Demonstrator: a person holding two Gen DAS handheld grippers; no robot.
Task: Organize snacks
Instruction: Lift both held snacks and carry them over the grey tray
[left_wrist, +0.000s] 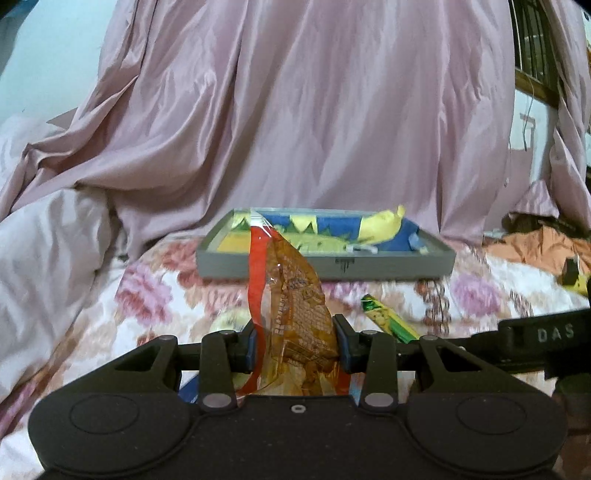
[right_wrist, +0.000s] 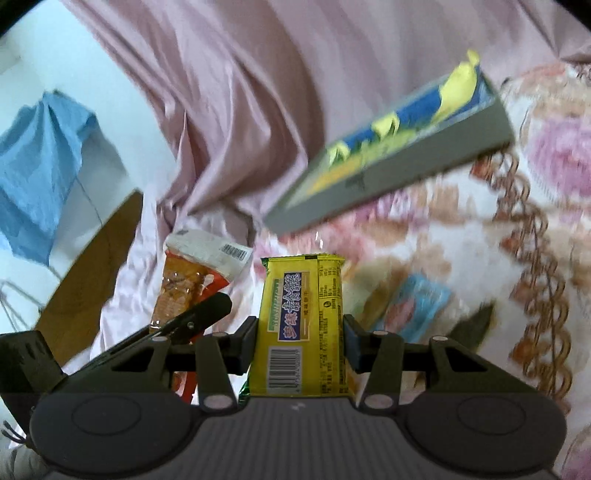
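Both grippers are loaded: left gripper (left_wrist: 295, 341) clamps a crinkly orange-red snack packet (left_wrist: 291, 295), right gripper (right_wrist: 300, 343) pinches a yellow foil snack bar (right_wrist: 303, 317), probably bound for the shallow grey tray (left_wrist: 328, 264).

Count: one grey tray (left_wrist: 388, 266); one orange-red snack packet (left_wrist: 295, 317); one yellow snack bar (right_wrist: 304, 325); one green wrapper (left_wrist: 389, 322); one light-blue packet (right_wrist: 421, 306) on bed.

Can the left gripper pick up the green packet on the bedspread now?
Probably not: the left gripper is shut on the orange snack packet, so it has no free jaws for the green packet.
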